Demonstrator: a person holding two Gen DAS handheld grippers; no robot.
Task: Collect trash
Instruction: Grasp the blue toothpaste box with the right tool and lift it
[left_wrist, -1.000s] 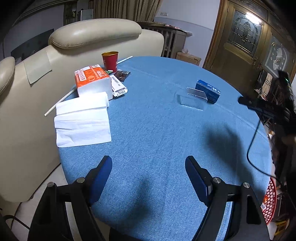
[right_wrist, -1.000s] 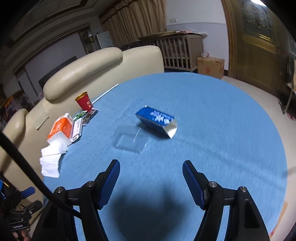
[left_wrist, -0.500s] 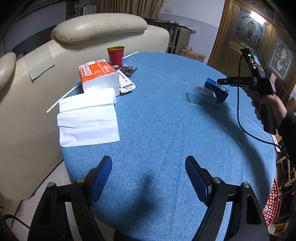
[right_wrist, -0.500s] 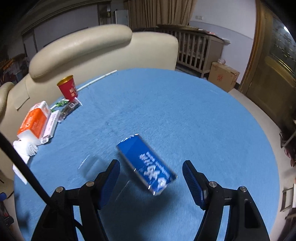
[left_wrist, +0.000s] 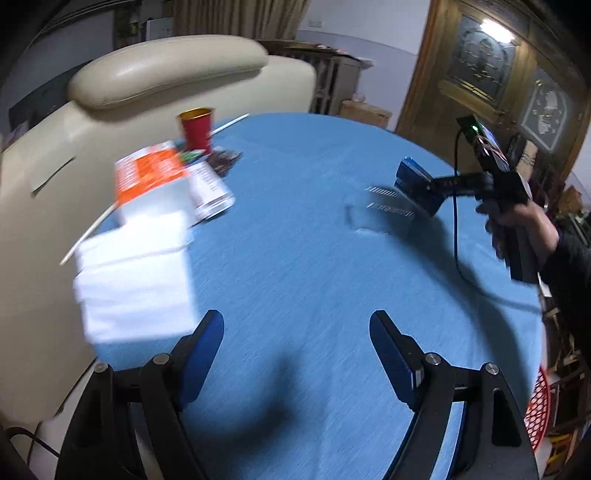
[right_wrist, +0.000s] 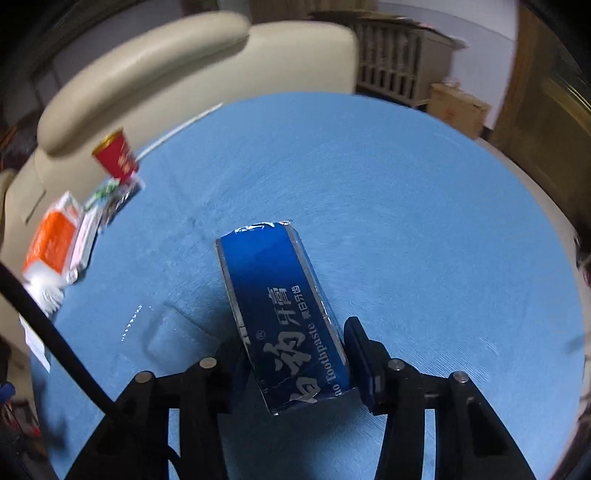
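As right gripper (right_wrist: 295, 354) jaws close round toothpaste box (right_wrist: 280, 314), newly between them | left gripper (left_wrist: 295, 350) open, empty | pickup imminent

We see bare blue tablecloth (left_wrist: 295, 266) between our open left gripper (left_wrist: 297, 354) and the far toothpaste box (left_wrist: 417, 184); tissue stack (left_wrist: 136, 280), orange pack (left_wrist: 151, 177) and red cup (left_wrist: 197, 129) crowd the left edge

One red cup (left_wrist: 196, 128), one blue toothpaste box (right_wrist: 282, 317) (lying flat) — one tissue pack (left_wrist: 152, 178)
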